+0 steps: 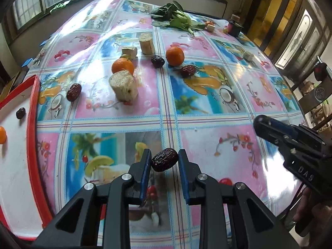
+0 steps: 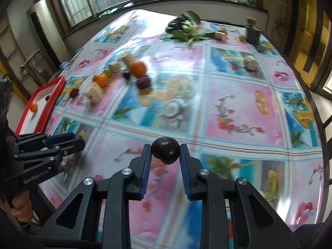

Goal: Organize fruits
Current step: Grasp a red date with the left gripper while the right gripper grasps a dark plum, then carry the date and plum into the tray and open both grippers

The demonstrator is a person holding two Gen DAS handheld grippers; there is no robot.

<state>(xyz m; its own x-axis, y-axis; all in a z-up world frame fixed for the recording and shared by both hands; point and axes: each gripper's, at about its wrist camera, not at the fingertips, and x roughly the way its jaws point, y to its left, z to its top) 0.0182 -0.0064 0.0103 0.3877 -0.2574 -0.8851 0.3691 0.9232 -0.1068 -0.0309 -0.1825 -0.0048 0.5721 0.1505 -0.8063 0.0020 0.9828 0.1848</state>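
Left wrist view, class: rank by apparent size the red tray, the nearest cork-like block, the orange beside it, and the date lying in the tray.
1. Red tray, though partly cropped.
2. Cork-like block.
3. Orange; it sits slightly farther away, so the gap with the block is unsure.
4. Date in the tray.

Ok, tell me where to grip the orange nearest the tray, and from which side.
Take the orange across its round middle, from above. A cut cylinder stands close in front and a small green fruit behind, so a low approach is crowded.
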